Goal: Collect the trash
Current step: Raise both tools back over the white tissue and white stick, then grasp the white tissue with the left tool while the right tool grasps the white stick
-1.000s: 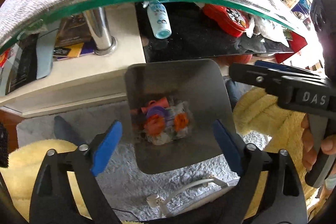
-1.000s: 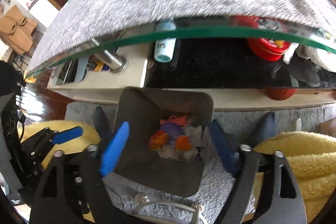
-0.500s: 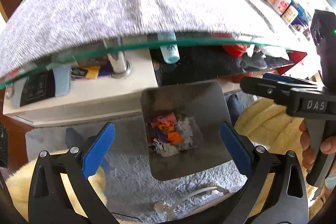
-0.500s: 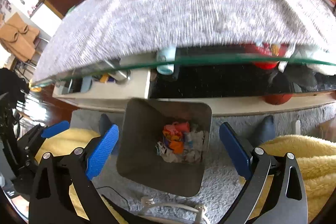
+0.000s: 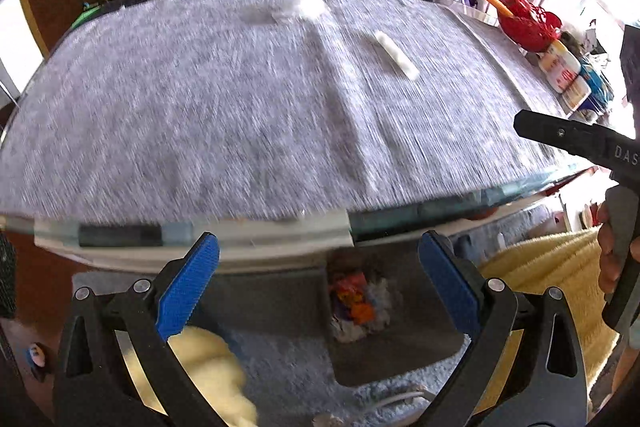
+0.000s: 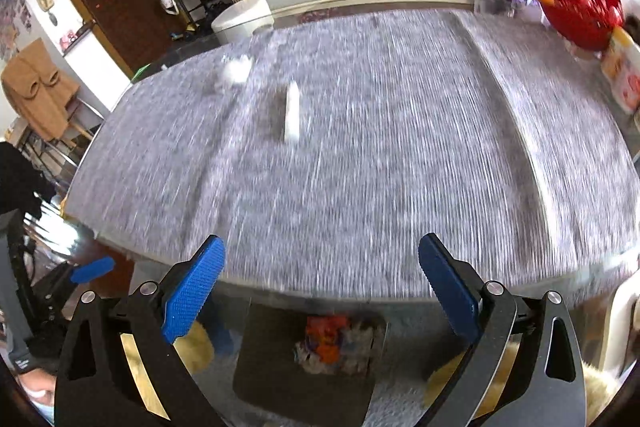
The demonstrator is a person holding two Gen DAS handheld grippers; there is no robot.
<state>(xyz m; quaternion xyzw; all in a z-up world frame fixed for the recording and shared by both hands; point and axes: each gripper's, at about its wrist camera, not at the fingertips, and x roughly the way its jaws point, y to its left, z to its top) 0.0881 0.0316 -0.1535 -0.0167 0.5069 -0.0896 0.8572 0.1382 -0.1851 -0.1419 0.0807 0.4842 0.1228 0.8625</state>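
Lifted since a second ago, both claws, off the bin (image 5: 392,331) and up over the grey table cover (image 5: 240,99). Left claw (image 5: 318,281) wide, nothing between the pads; right claw (image 6: 320,283) equally wide and bare. Below and between the fingers, bin with crumpled trash (image 6: 332,345). Well ahead on the cover, white stick (image 6: 292,113) and white wad (image 6: 236,69).

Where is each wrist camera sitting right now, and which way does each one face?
Left wrist: on the left gripper, angled down over the grey-covered table and the bin below its edge; its blue fingers stand open, with the right gripper and hand at right.
Right wrist: on the right gripper, facing the same way; its fingers are open, and the left gripper shows at far left.
Shared: table, bin, white stick, crumpled tissue.
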